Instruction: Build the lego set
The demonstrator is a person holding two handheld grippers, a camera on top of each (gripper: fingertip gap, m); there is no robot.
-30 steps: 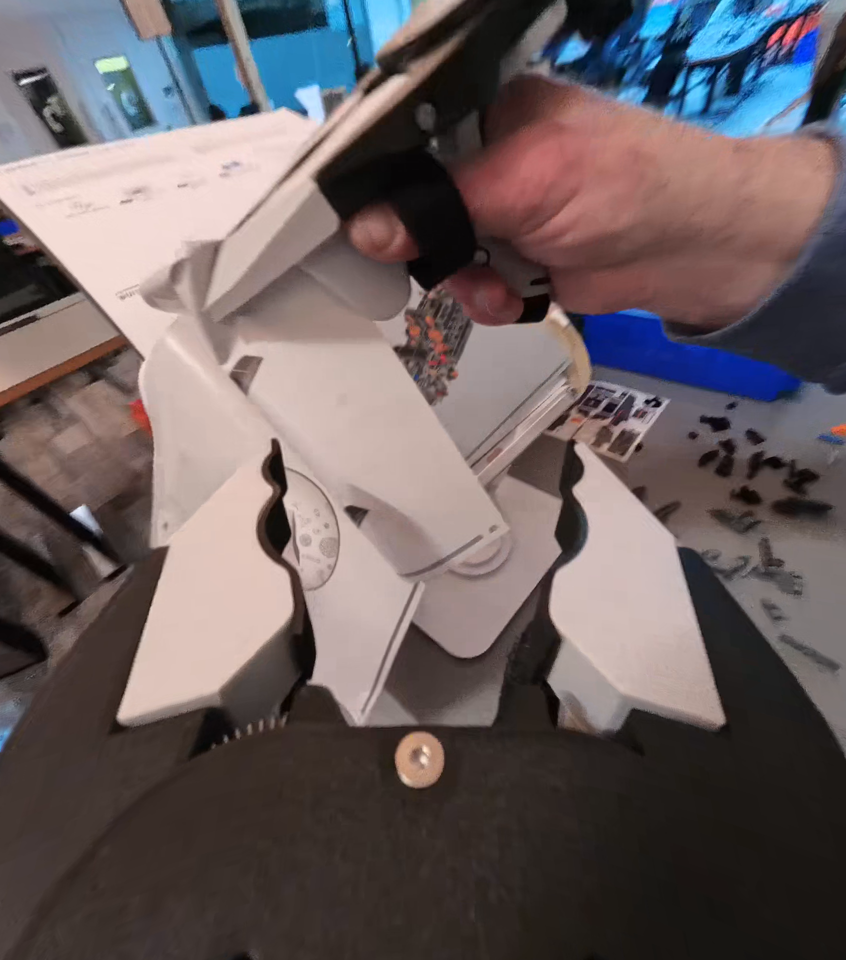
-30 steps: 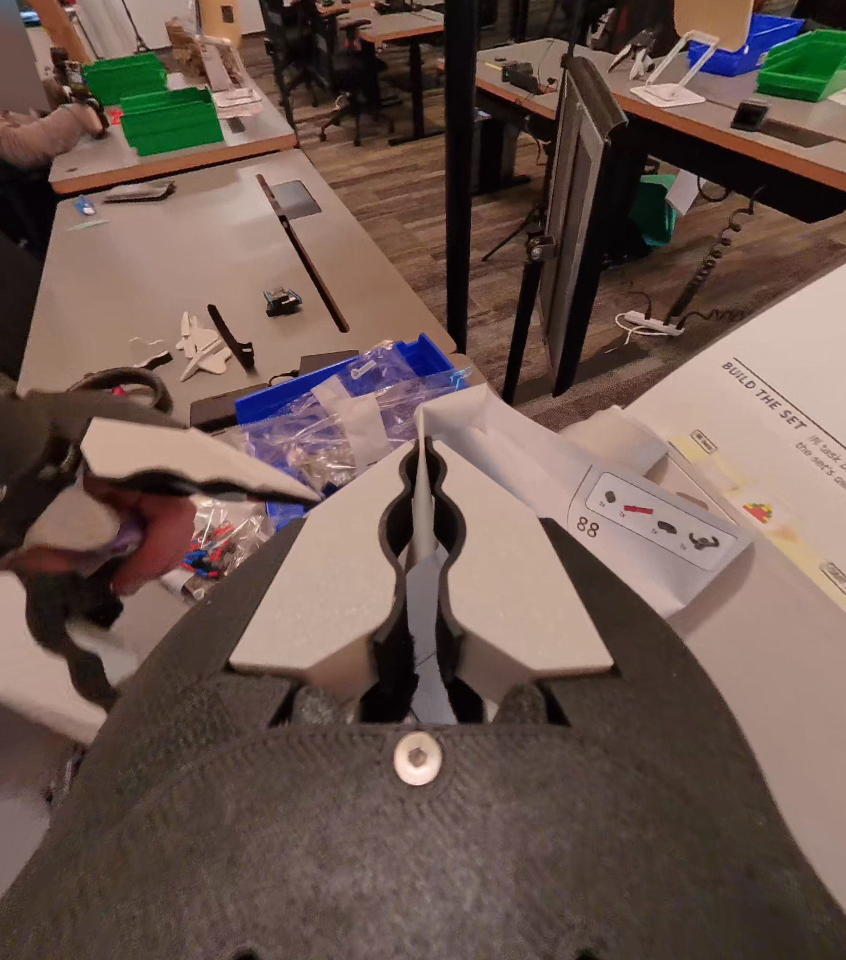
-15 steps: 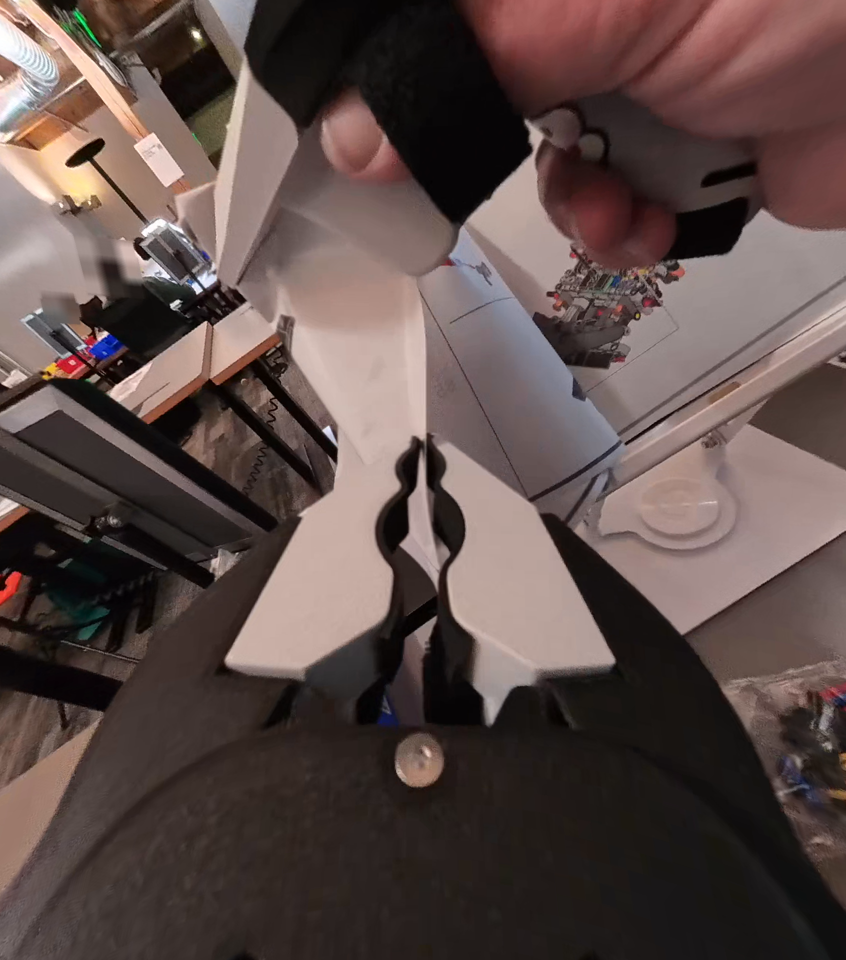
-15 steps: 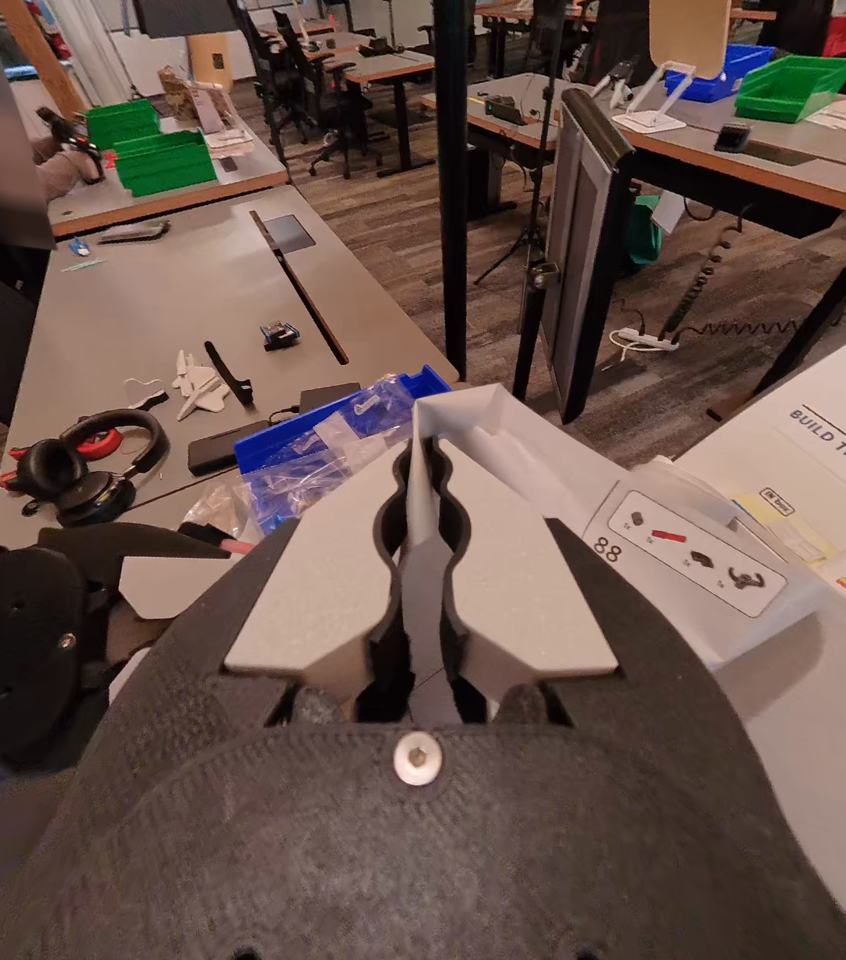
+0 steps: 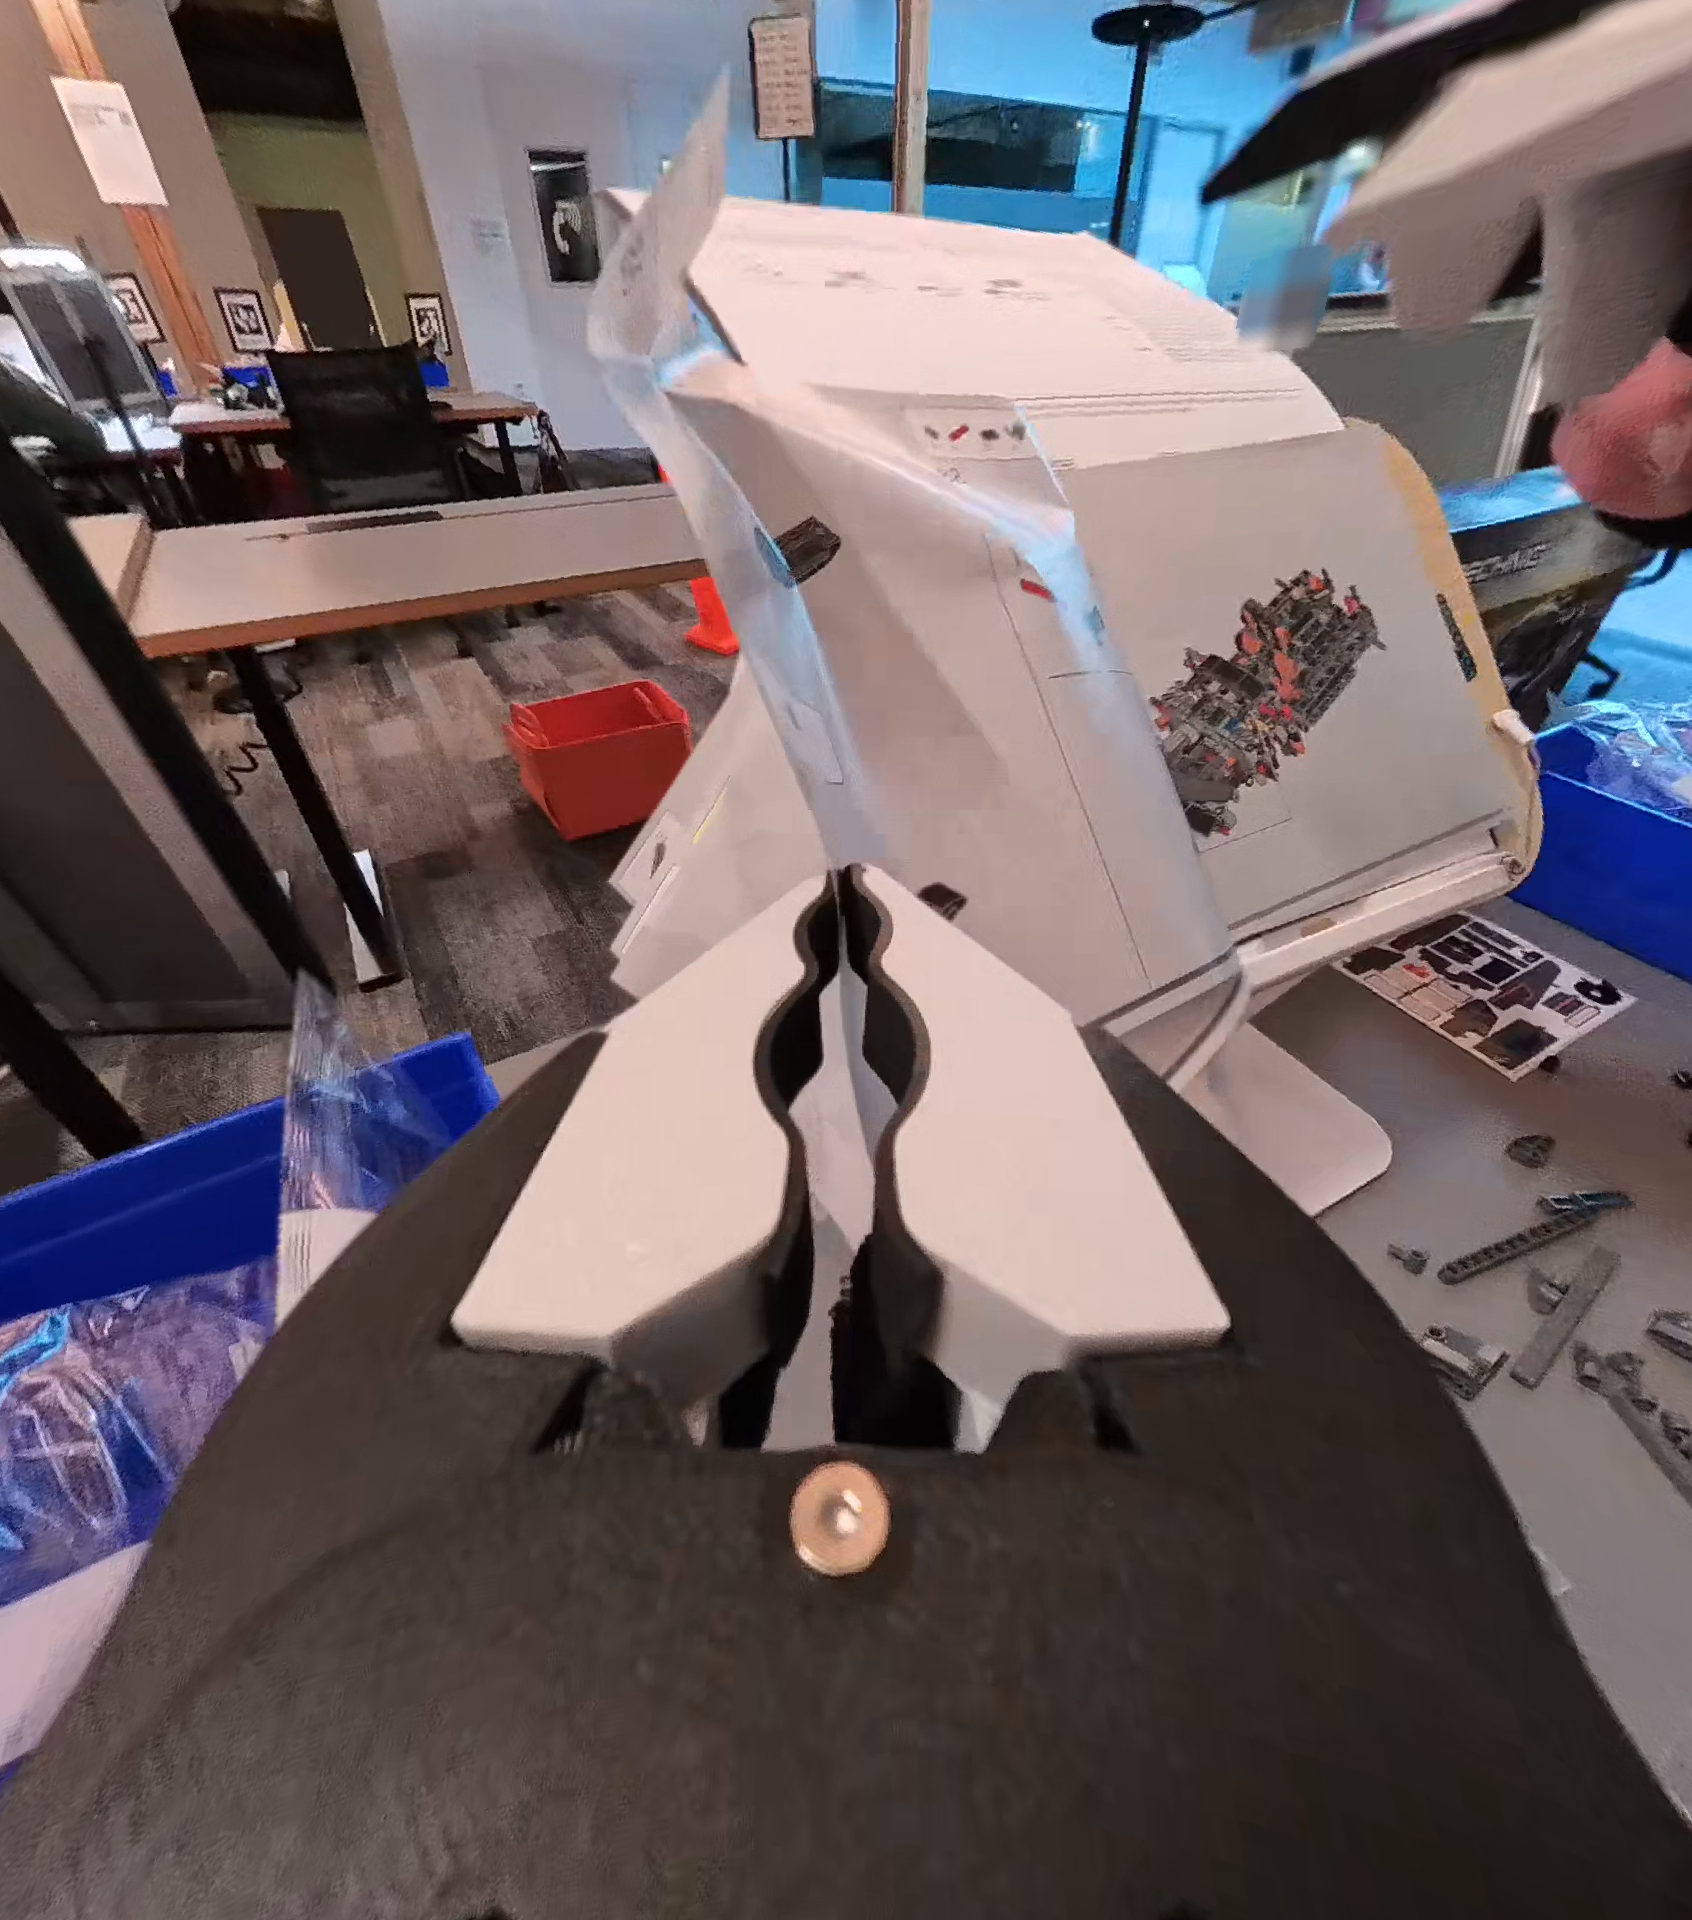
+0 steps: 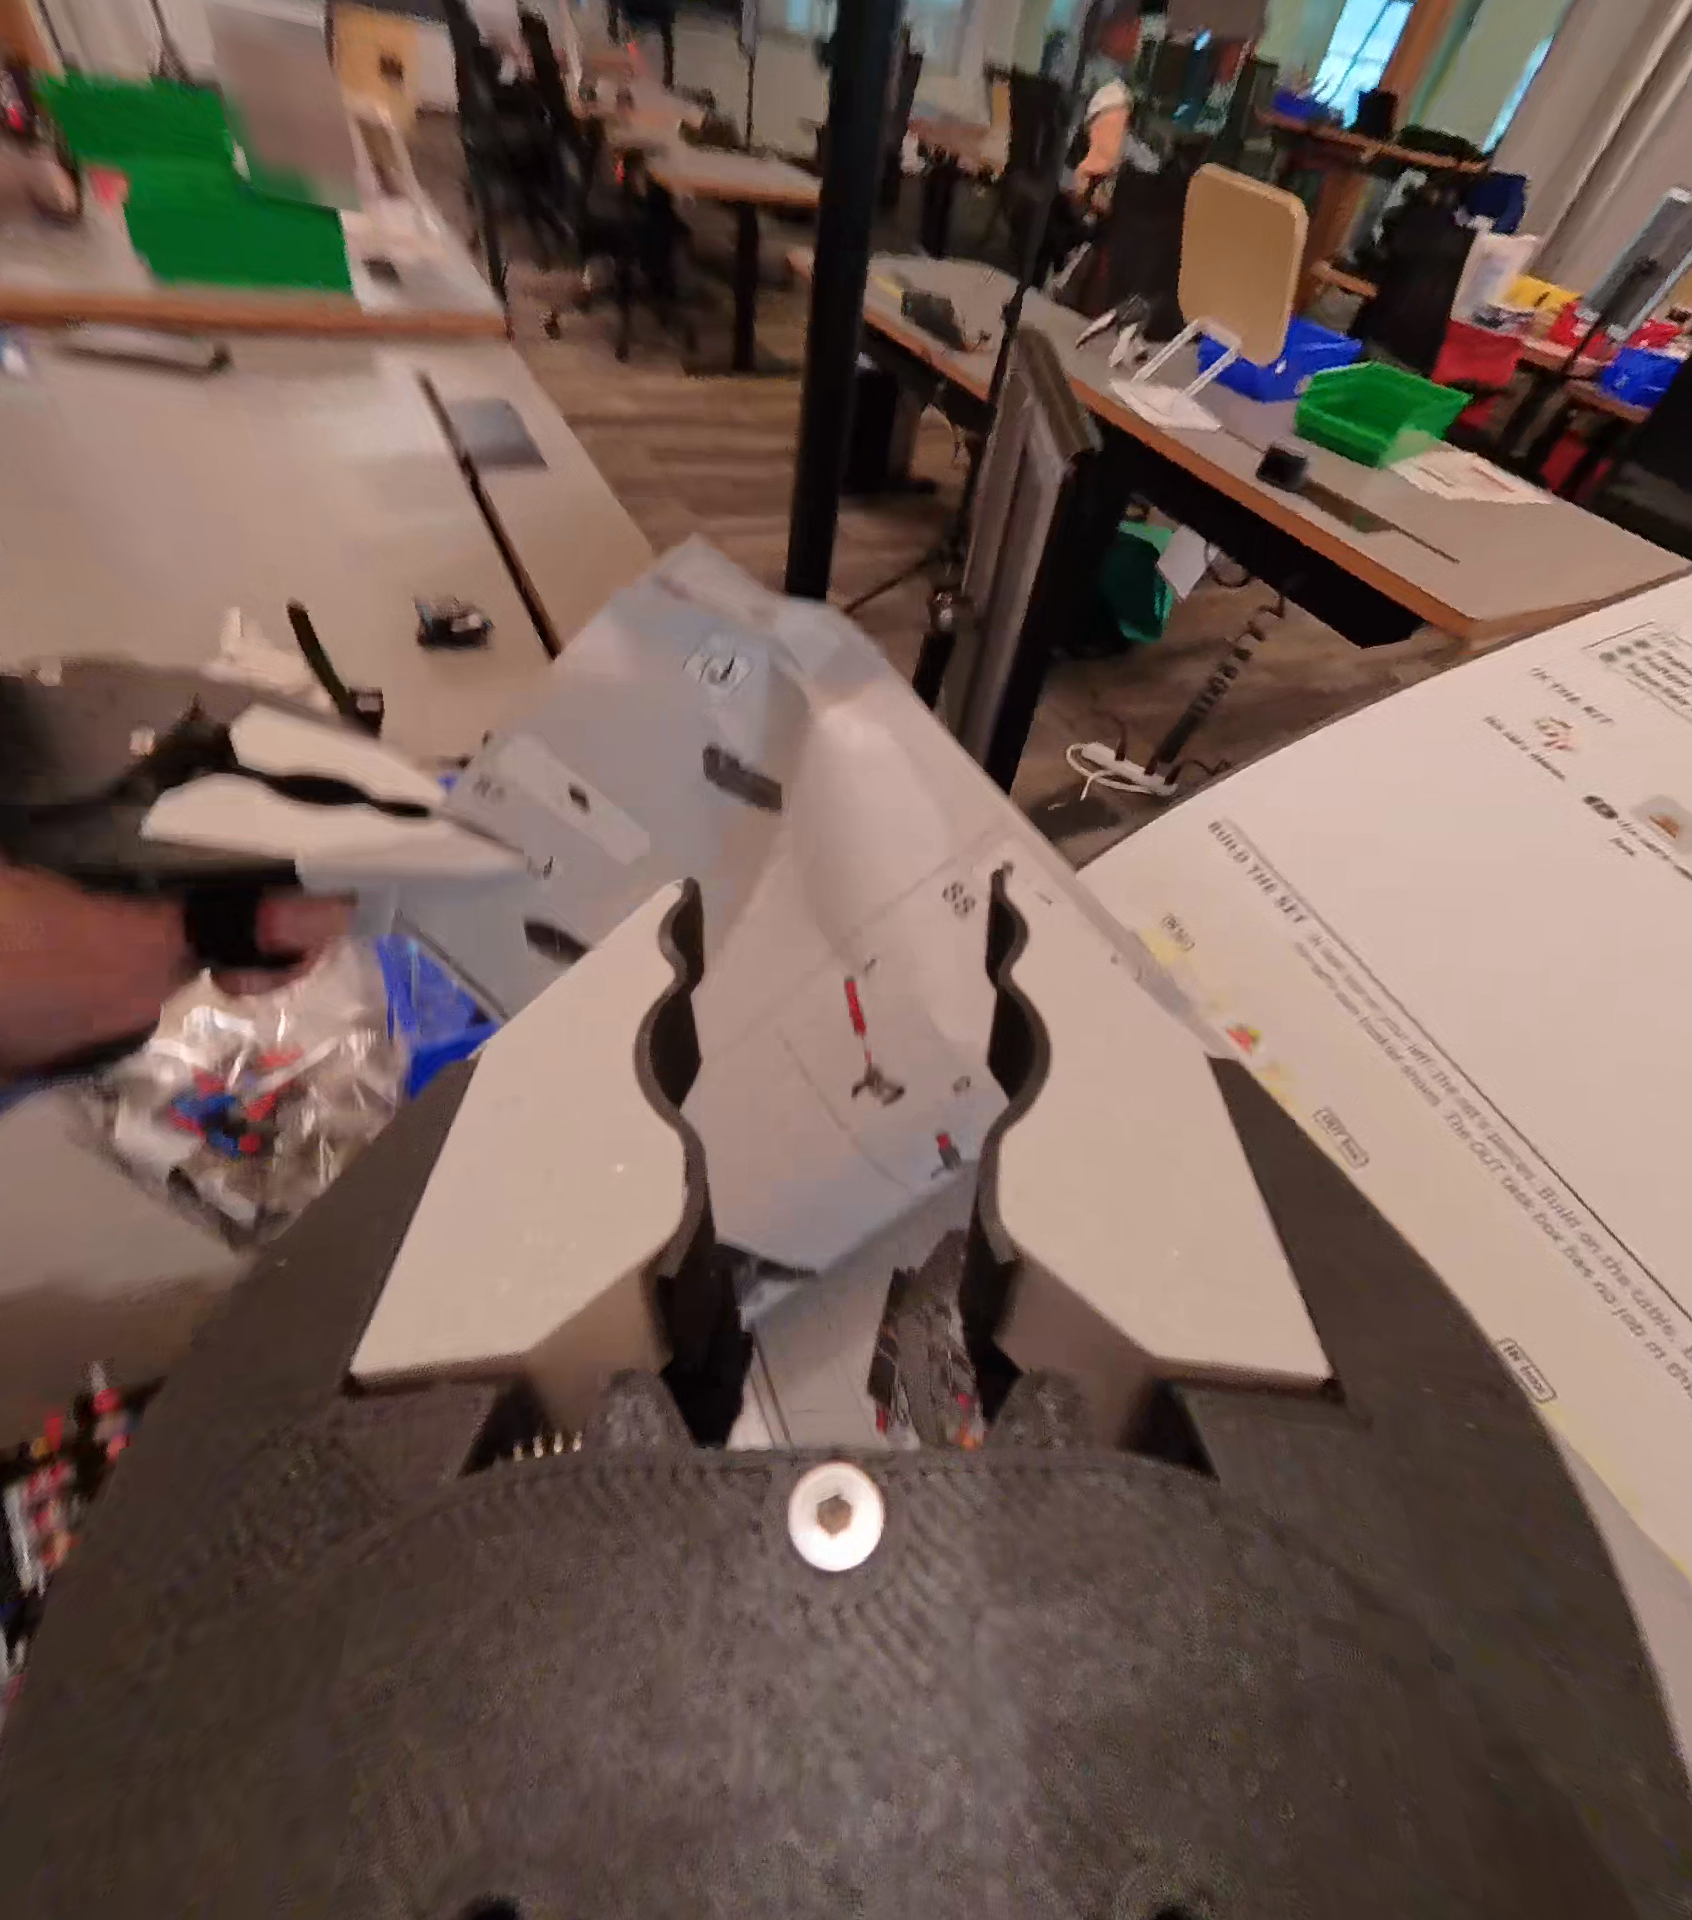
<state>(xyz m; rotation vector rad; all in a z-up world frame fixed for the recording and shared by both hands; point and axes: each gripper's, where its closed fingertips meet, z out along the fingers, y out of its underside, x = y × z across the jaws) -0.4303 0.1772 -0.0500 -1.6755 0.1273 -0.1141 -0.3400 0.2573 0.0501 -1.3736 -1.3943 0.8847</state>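
Observation:
The instruction booklet [image 5: 1289, 675] stands open on a white stand on the grey table. My left gripper [image 5: 842, 883] is shut on the lower edge of one of its pages [image 5: 925, 675], which curls up and away from the booklet. In the right wrist view the same page [image 6: 800, 831] lies ahead of and below my right gripper [image 6: 842, 894], which is open and holds nothing. The left gripper [image 6: 468, 831] shows there at the left, pinching the page's edge. The right gripper [image 5: 1444, 156] shows blurred at the top right of the left wrist view.
Loose grey and black lego pieces [image 5: 1600, 1299] and a sticker sheet [image 5: 1486, 987] lie on the table to the right. Blue bins [image 5: 146, 1195] hold plastic bags. A clear bag of pieces [image 6: 250, 1081] lies under the left hand. A large white printed sheet [image 6: 1496, 935] is at the right.
My left gripper closed on the page and has kept hold of it. My right gripper, shut on the page before, has opened and let it go.

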